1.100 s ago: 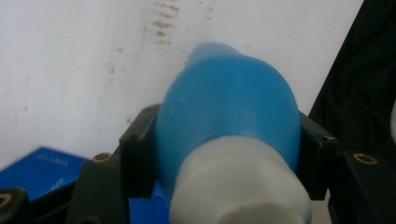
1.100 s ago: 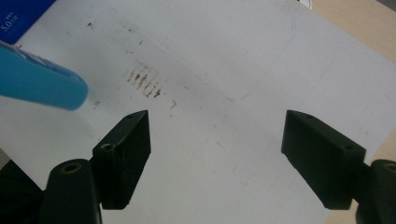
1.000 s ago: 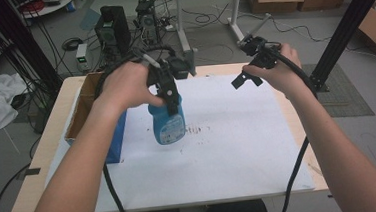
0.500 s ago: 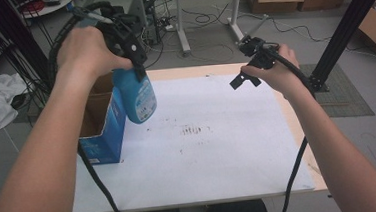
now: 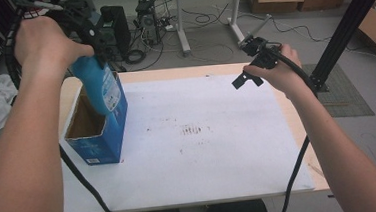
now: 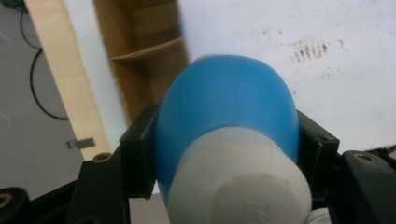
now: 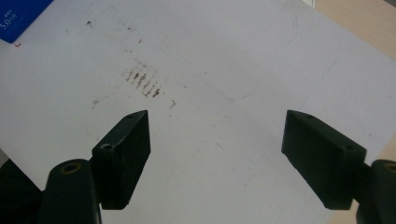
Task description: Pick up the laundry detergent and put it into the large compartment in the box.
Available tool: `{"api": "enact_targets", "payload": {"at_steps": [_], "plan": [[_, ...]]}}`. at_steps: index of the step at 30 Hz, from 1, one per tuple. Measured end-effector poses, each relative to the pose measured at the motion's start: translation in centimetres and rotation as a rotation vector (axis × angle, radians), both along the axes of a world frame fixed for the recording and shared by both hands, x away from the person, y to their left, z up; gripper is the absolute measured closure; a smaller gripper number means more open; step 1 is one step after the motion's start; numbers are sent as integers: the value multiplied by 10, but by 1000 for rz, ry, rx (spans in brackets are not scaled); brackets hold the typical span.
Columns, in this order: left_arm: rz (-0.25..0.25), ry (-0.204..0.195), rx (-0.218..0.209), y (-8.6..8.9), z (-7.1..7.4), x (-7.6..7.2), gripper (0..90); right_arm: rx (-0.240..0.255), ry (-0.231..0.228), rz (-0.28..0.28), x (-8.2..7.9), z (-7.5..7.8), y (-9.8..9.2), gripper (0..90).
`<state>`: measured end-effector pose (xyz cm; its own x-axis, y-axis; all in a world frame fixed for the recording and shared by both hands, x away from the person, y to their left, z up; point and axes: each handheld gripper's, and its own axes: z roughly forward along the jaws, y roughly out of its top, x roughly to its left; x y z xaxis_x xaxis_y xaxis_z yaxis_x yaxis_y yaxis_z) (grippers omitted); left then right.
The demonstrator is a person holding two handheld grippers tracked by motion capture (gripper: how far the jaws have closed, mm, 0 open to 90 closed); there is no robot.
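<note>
blue bottle [image 5: 98, 87] with a white cap, clamped between the left gripper [image 5: 91, 35] jaws, hanging tilted above the open top of the blue cardboard box [image 5: 98, 137] at the table's left edge, lower end just at the box mouth; touching the rim or not, cannot tell. white paper sheet [image 5: 204, 150] spread beside the box, smudged with dark marks [image 5: 193, 130] near its middle, nothing between bottle and box opening. left forearm raised high, hand wrapped over the gripper, cable looping down past the box. right gripper [image 5: 248, 76] held over the far right of the sheet, jaws spread wide with nothing between them. left gripper view: white cap [image 6: 243, 182] up close, brown box interior [image 6: 149, 51] beyond. right gripper view: smudges [image 7: 144, 81] between the parted jaws and a box corner [image 7: 18, 16]
</note>
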<state>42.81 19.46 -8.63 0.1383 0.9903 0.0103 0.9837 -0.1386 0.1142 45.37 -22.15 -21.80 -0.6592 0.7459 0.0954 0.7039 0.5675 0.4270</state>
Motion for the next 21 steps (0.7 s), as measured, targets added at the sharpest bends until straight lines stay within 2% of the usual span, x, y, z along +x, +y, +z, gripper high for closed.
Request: {"api": "enact_targets", "payload": {"at_steps": [6,10,18,21], "plan": [[73,-2,22,23,-2,-1,379,0,2,-4,1,-2,-3,237],[102,-6,30,35,-5,-2,380,0,4,-6,1,-2,-4,237],[125,-10,25,45,-14,-1,380,-2,4,-12,2,-1,-6,237],[125,-9,32,46,-22,1,380,-2,3,-12,2,-1,-6,237]]}}
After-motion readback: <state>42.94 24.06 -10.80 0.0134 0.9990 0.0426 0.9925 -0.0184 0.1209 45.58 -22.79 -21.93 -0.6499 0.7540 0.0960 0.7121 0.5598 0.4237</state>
